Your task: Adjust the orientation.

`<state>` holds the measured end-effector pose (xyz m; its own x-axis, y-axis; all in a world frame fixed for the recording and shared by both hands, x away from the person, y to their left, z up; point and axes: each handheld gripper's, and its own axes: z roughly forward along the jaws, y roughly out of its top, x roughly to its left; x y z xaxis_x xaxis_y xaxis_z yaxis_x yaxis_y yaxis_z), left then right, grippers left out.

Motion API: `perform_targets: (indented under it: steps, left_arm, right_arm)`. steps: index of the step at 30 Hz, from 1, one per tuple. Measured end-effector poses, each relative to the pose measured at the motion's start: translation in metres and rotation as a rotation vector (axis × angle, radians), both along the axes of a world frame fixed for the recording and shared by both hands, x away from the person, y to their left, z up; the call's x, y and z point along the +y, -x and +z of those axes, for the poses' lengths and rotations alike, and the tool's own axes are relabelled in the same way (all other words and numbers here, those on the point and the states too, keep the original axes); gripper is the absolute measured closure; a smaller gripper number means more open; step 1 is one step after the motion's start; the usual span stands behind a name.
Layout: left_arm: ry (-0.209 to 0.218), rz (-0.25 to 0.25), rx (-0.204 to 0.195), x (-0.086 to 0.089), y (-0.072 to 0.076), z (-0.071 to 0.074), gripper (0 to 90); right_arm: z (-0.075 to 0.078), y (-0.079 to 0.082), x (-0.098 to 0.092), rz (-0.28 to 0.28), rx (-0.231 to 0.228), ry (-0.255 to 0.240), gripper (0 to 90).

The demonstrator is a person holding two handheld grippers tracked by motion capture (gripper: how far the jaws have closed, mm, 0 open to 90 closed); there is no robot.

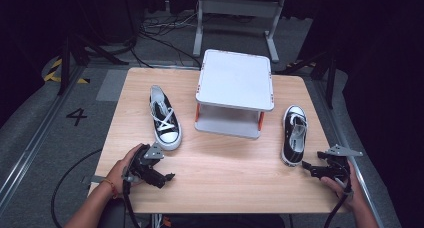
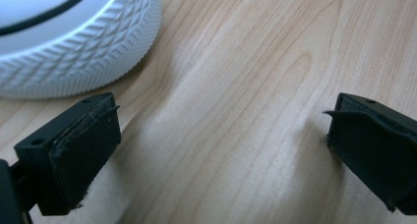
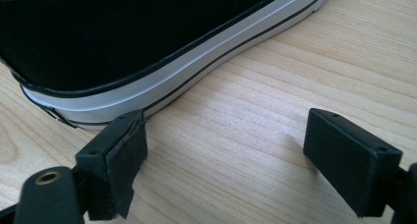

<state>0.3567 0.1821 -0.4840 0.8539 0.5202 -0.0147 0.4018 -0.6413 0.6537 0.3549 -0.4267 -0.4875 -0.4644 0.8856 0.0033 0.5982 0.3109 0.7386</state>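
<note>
1. both hands come in from the bottom edge of the high view; the left hand [image 1: 121, 172] holds the left gripper [image 1: 167, 177] near the front of the wooden table [image 1: 225, 183], and the right hand [image 1: 345, 185] holds the right gripper [image 1: 306, 166] at the right edge.
2. the high view also shows a white two-level stand [image 1: 235, 93] in the middle, between the two black sneakers.
3. the left gripper view shows close the white rubber toe of the left sneaker [image 2: 74, 42], with a diamond pattern that is not readable from above.
4. the left jaws are spread wide with bare wood between them; the toe lies just beyond the left jaw, apart from it.
5. the right gripper view shows the white sole stripe of the right sneaker [image 3: 162, 81].
6. the right jaws are spread too, nothing between them; the sneaker edge lies just beside the left jaw tip.
</note>
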Motion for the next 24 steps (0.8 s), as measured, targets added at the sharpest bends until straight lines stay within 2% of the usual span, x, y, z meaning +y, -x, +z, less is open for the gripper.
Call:
perform_targets:
  steps: [6, 12, 15, 18, 19, 20, 21, 24]
  left_arm:
    - [0.007, -0.061, 0.002, 0.006, -0.006, 0.000, 0.8]
    - [0.004, -0.045, -0.012, 0.009, -0.003, 0.000, 2.0]
    - [-0.005, -0.033, -0.005, 0.009, -0.002, 0.002, 2.6]
    - [-0.025, -0.025, -0.013, 0.013, -0.003, 0.008, 14.2]
    - [-0.019, -0.036, -0.016, 0.016, -0.003, 0.010, 21.6]
    - [-0.008, -0.046, -0.023, 0.019, -0.004, 0.012, 21.8]
    - [0.014, -0.046, -0.031, 0.022, -0.005, 0.015, 16.3]
    - [0.043, -0.023, -0.062, 0.028, -0.008, 0.027, 21.8]
  right_arm:
    - [0.000, 0.000, 0.000, 0.000, 0.000, 0.001, 16.4]
    - [0.000, 0.000, 0.001, -0.003, -0.001, 0.003, 16.1]
    - [0.000, 0.001, 0.001, -0.005, 0.000, 0.002, 16.1]
    - [0.000, 0.001, 0.001, -0.005, 0.001, 0.001, 15.9]
    - [0.000, 0.001, 0.001, -0.004, 0.002, 0.001, 16.0]
    - [0.000, 0.001, 0.001, -0.004, 0.001, 0.001, 16.0]
    - [0.000, 0.001, 0.001, -0.004, 0.002, 0.001, 16.0]
    - [0.000, 0.001, 0.001, -0.004, 0.001, 0.001, 16.0]
